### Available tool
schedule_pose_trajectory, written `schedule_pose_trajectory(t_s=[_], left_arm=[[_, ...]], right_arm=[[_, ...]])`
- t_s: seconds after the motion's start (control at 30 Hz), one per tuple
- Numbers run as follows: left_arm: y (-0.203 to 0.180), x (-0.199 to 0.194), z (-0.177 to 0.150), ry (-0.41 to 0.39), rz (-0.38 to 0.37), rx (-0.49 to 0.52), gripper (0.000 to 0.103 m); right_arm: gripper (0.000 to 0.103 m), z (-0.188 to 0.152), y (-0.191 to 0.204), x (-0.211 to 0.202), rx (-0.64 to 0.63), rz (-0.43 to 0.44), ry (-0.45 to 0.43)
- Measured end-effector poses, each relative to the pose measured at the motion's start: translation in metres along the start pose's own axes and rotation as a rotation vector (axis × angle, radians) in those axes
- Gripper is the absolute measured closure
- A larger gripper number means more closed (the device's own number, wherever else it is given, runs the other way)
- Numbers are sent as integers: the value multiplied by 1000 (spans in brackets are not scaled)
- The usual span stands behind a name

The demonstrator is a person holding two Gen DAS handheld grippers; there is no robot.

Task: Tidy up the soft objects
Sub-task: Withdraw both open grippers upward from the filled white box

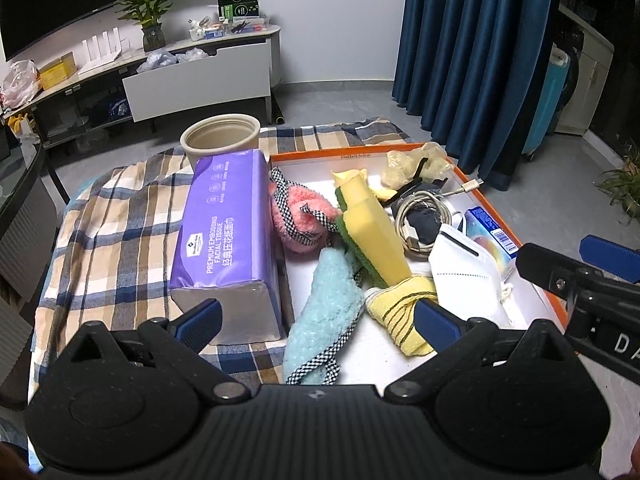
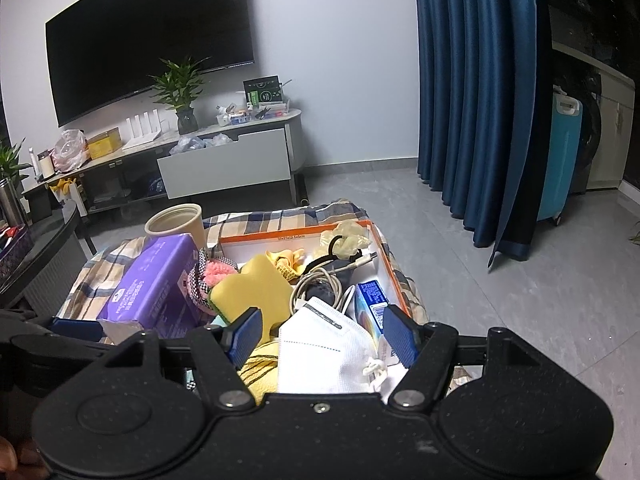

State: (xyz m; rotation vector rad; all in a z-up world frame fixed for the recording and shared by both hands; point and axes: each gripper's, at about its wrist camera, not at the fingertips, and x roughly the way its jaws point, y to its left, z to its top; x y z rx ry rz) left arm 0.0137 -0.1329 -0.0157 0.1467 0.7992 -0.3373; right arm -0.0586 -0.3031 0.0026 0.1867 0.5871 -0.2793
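An orange-rimmed white tray (image 1: 320, 155) holds a pink fluffy cloth (image 1: 298, 220), a light blue fluffy cloth (image 1: 324, 312), a yellow-green sponge (image 1: 372, 224), a yellow striped cloth (image 1: 400, 312) and a white face mask (image 1: 464, 276). A purple tissue pack (image 1: 228, 244) lies left of the tray. My left gripper (image 1: 318, 322) is open above the blue cloth and the tissue pack's near end. My right gripper (image 2: 324, 332) is open over the mask (image 2: 320, 344), holding nothing. The right gripper also shows at the right edge of the left wrist view (image 1: 580, 264).
A beige pot (image 1: 220, 136) stands behind the tissue pack on the plaid cloth (image 1: 112, 240). The tray also holds white cables (image 1: 416, 216), a blue box (image 1: 492, 232) and pale gloves (image 1: 416, 164). A TV stand (image 1: 160, 76) and blue curtains (image 1: 480, 60) lie beyond.
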Motion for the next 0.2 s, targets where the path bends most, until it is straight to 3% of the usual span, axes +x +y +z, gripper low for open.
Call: schedule_pose_trajectory(t_s=[0.2], left_arm=[[3, 3, -4, 9, -9, -13, 0]], right_arm=[[23, -1, 2, 0, -2, 0, 7]])
